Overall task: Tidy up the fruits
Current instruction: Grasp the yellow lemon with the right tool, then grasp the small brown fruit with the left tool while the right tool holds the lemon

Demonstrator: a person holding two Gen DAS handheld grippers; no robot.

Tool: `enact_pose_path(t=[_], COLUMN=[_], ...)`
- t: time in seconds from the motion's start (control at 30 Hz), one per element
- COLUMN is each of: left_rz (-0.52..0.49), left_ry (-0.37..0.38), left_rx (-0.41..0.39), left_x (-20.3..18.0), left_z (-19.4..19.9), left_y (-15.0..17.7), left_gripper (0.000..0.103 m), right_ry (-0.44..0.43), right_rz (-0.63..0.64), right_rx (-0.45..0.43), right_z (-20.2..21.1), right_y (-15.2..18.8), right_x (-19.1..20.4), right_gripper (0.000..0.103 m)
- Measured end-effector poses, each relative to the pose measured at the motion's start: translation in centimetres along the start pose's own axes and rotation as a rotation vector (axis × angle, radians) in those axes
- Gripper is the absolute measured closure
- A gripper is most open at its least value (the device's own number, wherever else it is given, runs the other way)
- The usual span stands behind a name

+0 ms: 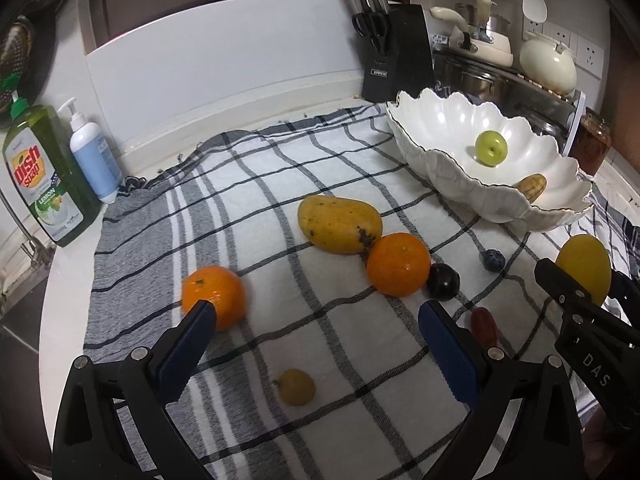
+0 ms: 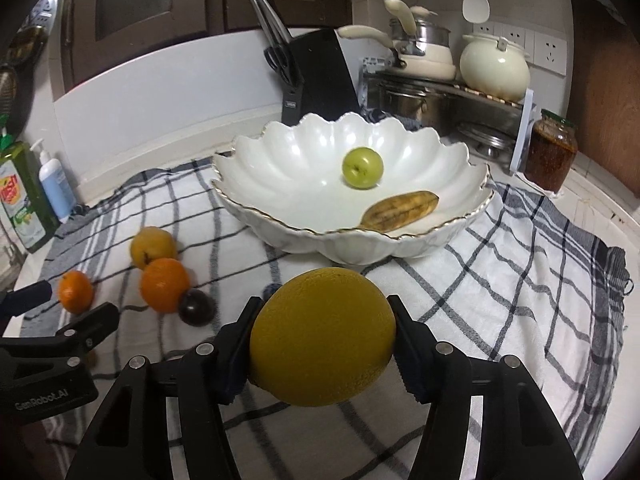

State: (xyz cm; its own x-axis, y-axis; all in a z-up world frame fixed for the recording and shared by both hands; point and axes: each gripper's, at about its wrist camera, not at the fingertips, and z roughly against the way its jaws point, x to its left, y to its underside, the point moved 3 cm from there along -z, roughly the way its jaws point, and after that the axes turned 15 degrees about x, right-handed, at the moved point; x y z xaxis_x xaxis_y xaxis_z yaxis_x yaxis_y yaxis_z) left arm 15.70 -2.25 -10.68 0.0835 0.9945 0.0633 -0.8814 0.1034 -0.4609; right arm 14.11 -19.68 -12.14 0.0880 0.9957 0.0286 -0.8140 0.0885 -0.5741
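Note:
A white scalloped bowl (image 2: 280, 176) stands on a checked cloth (image 1: 248, 208) and holds a green apple (image 2: 362, 168) and a browned banana piece (image 2: 400, 210). My right gripper (image 2: 324, 340) is shut on a large yellow citrus fruit (image 2: 323, 336), held in front of the bowl; the fruit also shows in the left wrist view (image 1: 585, 268). My left gripper (image 1: 316, 316) is open above the cloth. On the cloth lie a mango (image 1: 339, 224), two oranges (image 1: 398, 264) (image 1: 216, 294), a dark plum (image 1: 443, 281), a blueberry (image 1: 493, 260), a red grape (image 1: 483, 322) and a small yellow fruit (image 1: 297, 387).
Dish soap (image 1: 44, 176) and a blue pump bottle (image 1: 94, 160) stand at the left. A knife block (image 1: 394, 52), a rack of pots (image 2: 448, 92) and a jar (image 2: 551, 156) stand behind and right of the bowl.

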Motion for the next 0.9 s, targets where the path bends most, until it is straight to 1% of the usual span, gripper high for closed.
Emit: enact_pose_path(t=[0.23,0.4,0.57,0.63,0.73,0.8,0.87,0.9], left_rz=[0.009,0.037,0.037,0.04,0.035,0.028,0.022,0.02], left_ry=[-0.004,0.005,0.007,0.008,0.009,0.016,0.019,0.018], left_rx=[-0.018,-0.04,-0.022,-0.009,0.009,0.029,0.045,0.048], left_x=[1.7,3.1,3.6,3.6,3.4,3.1,2.8,2.8], left_z=[0.9,1.4,0.7,0.2,-0.5,-1.2,-1.7,-1.8], left_y=[1.6,3.2,4.0,4.1,4.2,4.2,4.3,4.4], left_gripper=[0.0,0.002,0.003,0.006,0.015,0.027,0.03,0.034], right_ry=[-0.015,-0.032,-0.049,-0.051,-0.054,-0.055,-0.053,-0.053], right_rz=[0.023,0.044,0.059,0.06,0.061,0.059,0.056,0.054], right_rx=[-0.006,-0.005,-0.002,0.001,0.01,0.013,0.014,0.015], right_z=[1.1,1.5,1.5,1.4,1.2,1.1,1.0,1.0], right_y=[0.9,1.8,2.4,2.5,2.6,2.6,2.6,2.6], right_x=[1.7,2.8,3.7,3.9,4.0,3.9,3.7,3.7], right_gripper=[0.042,0.042,0.042,0.042,0.042,0.042,0.042,0.042])
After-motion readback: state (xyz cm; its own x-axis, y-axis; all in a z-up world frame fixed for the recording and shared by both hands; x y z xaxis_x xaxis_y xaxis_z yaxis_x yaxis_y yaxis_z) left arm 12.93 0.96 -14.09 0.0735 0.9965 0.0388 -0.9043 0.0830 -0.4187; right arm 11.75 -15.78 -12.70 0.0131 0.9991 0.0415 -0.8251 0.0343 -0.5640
